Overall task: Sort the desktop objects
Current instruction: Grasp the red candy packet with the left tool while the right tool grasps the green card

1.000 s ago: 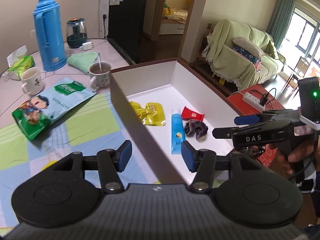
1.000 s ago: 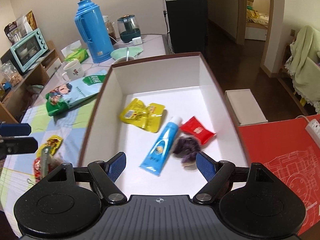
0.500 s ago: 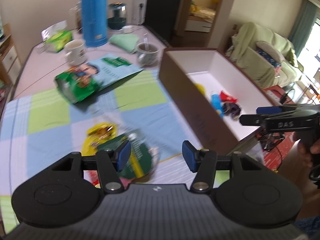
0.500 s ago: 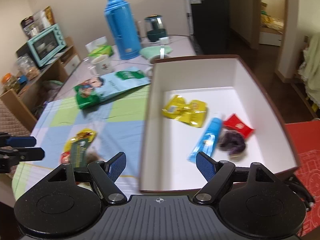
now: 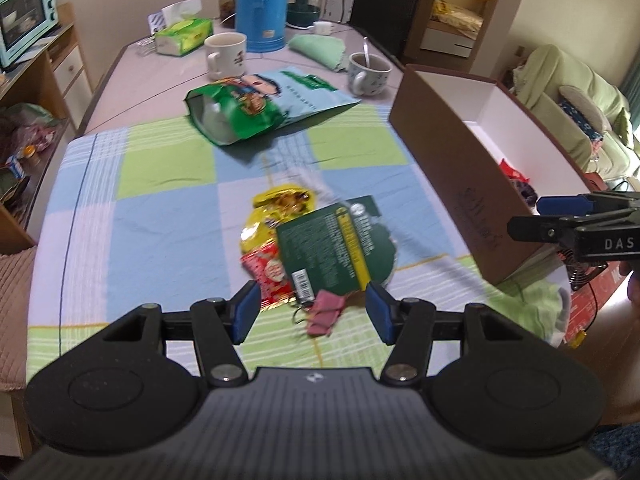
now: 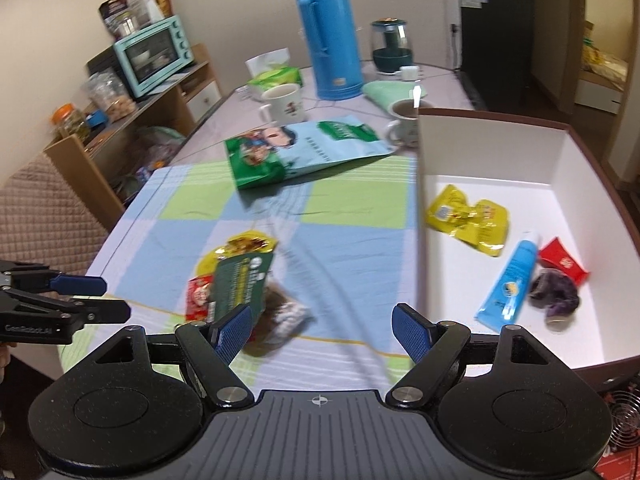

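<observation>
A pile of small things lies on the checked cloth: a dark green packet [image 5: 332, 252] on top of a yellow snack packet [image 5: 280, 204] and a red packet [image 5: 268, 276], with a pink binder clip [image 5: 324, 314] in front. My left gripper [image 5: 312, 316] hovers open just above the clip, its pads touching nothing. My right gripper [image 6: 324, 332] is open and empty over the cloth, between the pile [image 6: 240, 284] and the brown box [image 6: 492, 148]. The box holds a yellow packet [image 6: 468, 220], a blue tube [image 6: 512, 280], a red sachet [image 6: 564, 260] and a purple scrunchie [image 6: 554, 294].
Further back lie a large green and blue snack bag [image 5: 256, 108], two mugs [image 5: 226, 54] [image 5: 368, 74], a blue thermos [image 5: 260, 4], a tissue pack [image 5: 184, 36] and a folded green cloth [image 5: 320, 50]. A shelf with a teal oven [image 6: 152, 54] stands left of the table.
Both grippers have swung left, away from over the box and towards the pile on the cloth. The left one now sits over the pink clip. Neither has taken hold of anything.
</observation>
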Available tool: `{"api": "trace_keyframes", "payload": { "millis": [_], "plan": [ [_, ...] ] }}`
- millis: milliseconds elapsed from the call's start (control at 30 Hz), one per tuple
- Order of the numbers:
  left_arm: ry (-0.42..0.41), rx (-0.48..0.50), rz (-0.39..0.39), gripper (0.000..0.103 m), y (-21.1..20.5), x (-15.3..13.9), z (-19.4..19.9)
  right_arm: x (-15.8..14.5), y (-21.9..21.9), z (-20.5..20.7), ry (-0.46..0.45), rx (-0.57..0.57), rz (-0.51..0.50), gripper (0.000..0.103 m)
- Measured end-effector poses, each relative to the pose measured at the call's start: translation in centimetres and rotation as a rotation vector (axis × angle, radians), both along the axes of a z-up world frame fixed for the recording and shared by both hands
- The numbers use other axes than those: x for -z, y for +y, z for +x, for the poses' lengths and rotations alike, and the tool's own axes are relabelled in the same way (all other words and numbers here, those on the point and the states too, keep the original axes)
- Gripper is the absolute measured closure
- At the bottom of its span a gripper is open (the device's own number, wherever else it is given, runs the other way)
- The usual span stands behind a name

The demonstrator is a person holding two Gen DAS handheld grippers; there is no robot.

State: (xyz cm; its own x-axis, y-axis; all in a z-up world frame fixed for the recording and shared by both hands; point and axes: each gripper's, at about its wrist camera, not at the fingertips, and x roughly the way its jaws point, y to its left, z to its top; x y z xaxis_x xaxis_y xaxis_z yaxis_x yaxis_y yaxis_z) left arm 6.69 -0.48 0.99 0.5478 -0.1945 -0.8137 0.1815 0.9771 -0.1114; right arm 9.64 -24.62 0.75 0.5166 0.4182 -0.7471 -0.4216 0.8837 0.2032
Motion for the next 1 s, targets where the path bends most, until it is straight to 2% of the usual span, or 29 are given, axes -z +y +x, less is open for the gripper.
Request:
{"api": "trace_keyframes", "payload": {
  "millis": [133, 333, 700, 767, 800, 867, 900, 933, 967, 1000],
  "plan": [
    [0.012, -0.017, 0.003, 0.05, 0.6, 0.6, -0.1, 1.0, 1.7, 0.2, 0.026, -0.05, 0.024, 0.023],
    [0.033, -0.039, 0.008, 0.05, 1.6, 1.7, 0.4, 4.3, 4.5, 2.3, 0.124, -0.094, 0.064, 0.024],
    [0.091, -0.086, 0.021, 0.05, 3.7, 4.1, 2.6, 8.7, 6.9, 6.8, 0.174, -0.116, 0.116, 0.024],
    [0.102, -0.086, 0.018, 0.05, 3.8, 4.4, 3.2, 9.5, 7.2, 7.7, 0.182, -0.12, 0.136, 0.044],
    [0.108, -0.087, 0.018, 0.05, 3.9, 4.6, 3.4, 10.0, 7.4, 8.1, 0.197, -0.123, 0.15, 0.048],
    [0.119, -0.09, 0.019, 0.05, 4.1, 5.1, 4.0, 10.8, 7.6, 8.8, 0.229, -0.114, 0.185, 0.051],
    [0.124, -0.092, 0.02, 0.05, 4.2, 5.3, 4.2, 11.1, 7.6, 9.1, 0.244, -0.118, 0.206, 0.073],
    [0.13, -0.094, 0.02, 0.05, 4.3, 5.5, 4.5, 11.3, 7.5, 9.3, 0.265, -0.123, 0.232, 0.085],
    [0.135, -0.096, 0.02, 0.05, 4.5, 5.6, 4.7, 11.5, 7.4, 9.5, 0.285, -0.126, 0.268, 0.09],
    [0.14, -0.098, 0.02, 0.05, 4.6, 5.9, 4.9, 11.4, 7.2, 9.5, 0.297, -0.131, 0.299, 0.098]
  ]
}}
